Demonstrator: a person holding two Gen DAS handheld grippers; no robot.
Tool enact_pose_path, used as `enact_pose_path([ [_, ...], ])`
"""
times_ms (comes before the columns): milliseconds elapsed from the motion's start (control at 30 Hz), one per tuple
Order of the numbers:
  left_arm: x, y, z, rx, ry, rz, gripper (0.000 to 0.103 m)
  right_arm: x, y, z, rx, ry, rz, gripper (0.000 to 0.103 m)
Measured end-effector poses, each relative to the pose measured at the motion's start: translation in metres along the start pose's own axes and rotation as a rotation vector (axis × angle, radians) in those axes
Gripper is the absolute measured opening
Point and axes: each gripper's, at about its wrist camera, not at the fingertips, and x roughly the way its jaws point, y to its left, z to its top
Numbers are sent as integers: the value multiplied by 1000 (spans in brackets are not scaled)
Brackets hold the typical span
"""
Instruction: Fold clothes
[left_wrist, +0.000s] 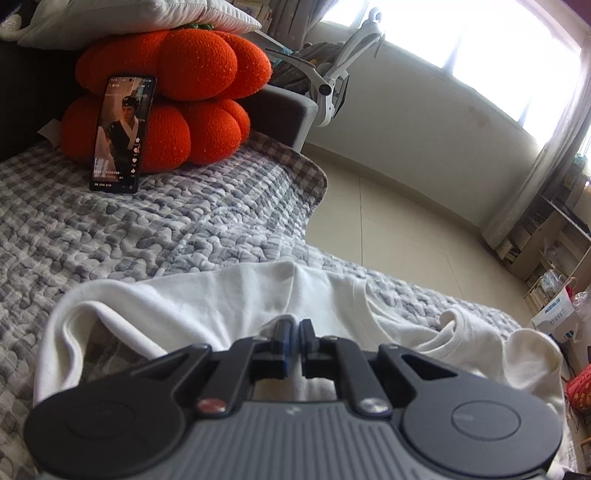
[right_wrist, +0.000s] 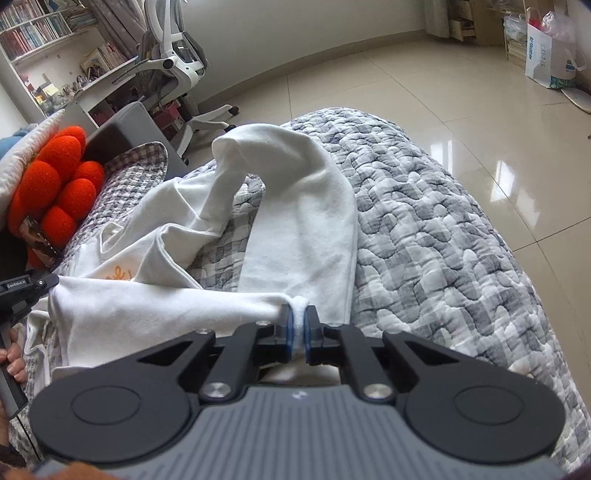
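The right gripper (right_wrist: 298, 325) is clamped on a bunched edge of the white T-shirt (right_wrist: 295, 206), the cloth pinched between its blue pads. The left gripper (left_wrist: 293, 332) has its jaws nearly together, yet whether cloth sits between them I cannot tell — the shirt lies just under and ahead of its tips. The shirt is rumpled on the grey checked quilt (right_wrist: 443, 229), one long fold arching up ahead of the right gripper, a small orange print showing to its left. Farther ahead and left of the left gripper, a phone (left_wrist: 122, 134) leans upright against orange pumpkin cushions (left_wrist: 177, 107). Beyond the quilt's edge, a white shopping bag (right_wrist: 550, 61) stands on the tiled floor (right_wrist: 424, 88) — its contents unclear.
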Motion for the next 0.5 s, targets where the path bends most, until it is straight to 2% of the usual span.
enact_pose_path([
  [167,-13,2,-6,8,62,30,27,1,-3,0,7,1,8,8],
  [233,-27,5,-7,-12,102,12,36,-1,-6,0,16,3,18,9],
  [300,-34,7,-10,-38,179,-13,41,-3,-10,0,36,6,34,9],
  [500,-48,12,-32,-106,380,-106,42,-7,-14,-2,63,13,60,11],
])
